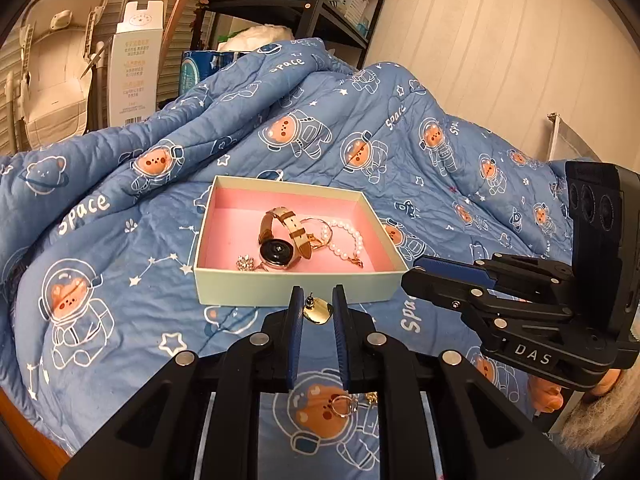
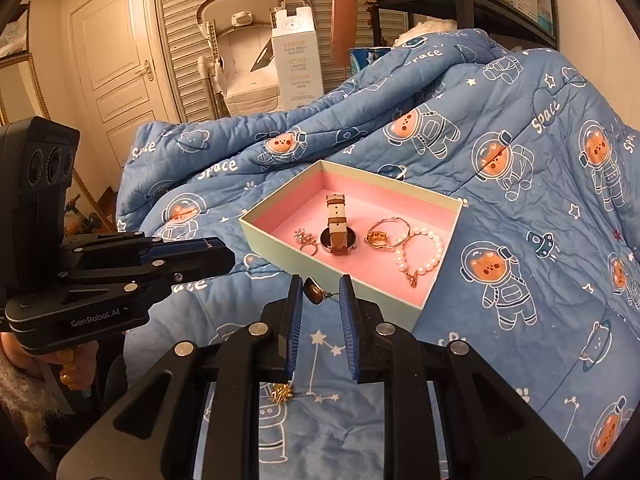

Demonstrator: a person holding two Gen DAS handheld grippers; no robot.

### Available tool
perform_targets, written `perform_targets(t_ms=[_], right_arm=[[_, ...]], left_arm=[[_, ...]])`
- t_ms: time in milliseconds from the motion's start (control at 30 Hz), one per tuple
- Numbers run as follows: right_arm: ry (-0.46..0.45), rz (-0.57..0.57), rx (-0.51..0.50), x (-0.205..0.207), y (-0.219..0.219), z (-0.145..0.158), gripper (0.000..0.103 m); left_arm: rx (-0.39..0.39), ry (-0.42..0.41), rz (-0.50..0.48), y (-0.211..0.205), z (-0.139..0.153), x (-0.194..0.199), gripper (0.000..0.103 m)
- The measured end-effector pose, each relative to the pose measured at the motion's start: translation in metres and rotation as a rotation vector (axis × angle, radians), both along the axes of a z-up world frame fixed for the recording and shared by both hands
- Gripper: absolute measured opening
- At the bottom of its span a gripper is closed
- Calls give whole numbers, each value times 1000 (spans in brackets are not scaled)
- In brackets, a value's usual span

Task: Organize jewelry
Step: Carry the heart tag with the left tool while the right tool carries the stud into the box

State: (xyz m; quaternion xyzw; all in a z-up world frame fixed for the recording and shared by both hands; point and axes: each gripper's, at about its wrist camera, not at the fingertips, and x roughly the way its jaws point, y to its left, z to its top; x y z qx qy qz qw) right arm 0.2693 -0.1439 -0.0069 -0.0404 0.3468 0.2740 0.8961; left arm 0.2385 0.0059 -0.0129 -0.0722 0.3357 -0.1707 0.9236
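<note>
A pale green box (image 1: 296, 290) with a pink lining sits on the blue quilt and holds a watch (image 1: 278, 246), a pearl bracelet (image 1: 346, 240), a bangle and a small sparkly ring (image 1: 246, 263). The box also shows in the right wrist view (image 2: 280, 246). A gold earring (image 1: 318, 310) lies on the quilt just in front of the box, between the open fingers of my left gripper (image 1: 317, 300). A ring (image 1: 343, 406) lies nearer, under the left gripper. My right gripper (image 2: 320, 292) is open with a brown-gold earring (image 2: 314, 291) between its fingertips, touching neither visibly. A small gold charm (image 2: 282, 394) lies below it.
The quilt (image 1: 120, 240) with astronaut bears covers the bed and rises in folds behind the box. A black shelf (image 1: 280, 4), a white carton (image 1: 134, 64) and a folded baby seat stand behind. The right gripper shows at the right of the left wrist view (image 1: 412, 276).
</note>
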Motion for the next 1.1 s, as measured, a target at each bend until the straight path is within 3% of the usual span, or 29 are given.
perform_targets(t_ms=[433, 700, 1100], right_arm=[[34, 12, -72, 49, 13, -7, 19], [123, 94, -106, 79, 29, -15, 20], [146, 170, -337, 110, 55, -37, 20]], left_arm=[[30, 46, 12, -4, 2, 58, 14], [84, 126, 15, -5, -11, 92, 14], [202, 230, 11, -2, -37, 122, 14]])
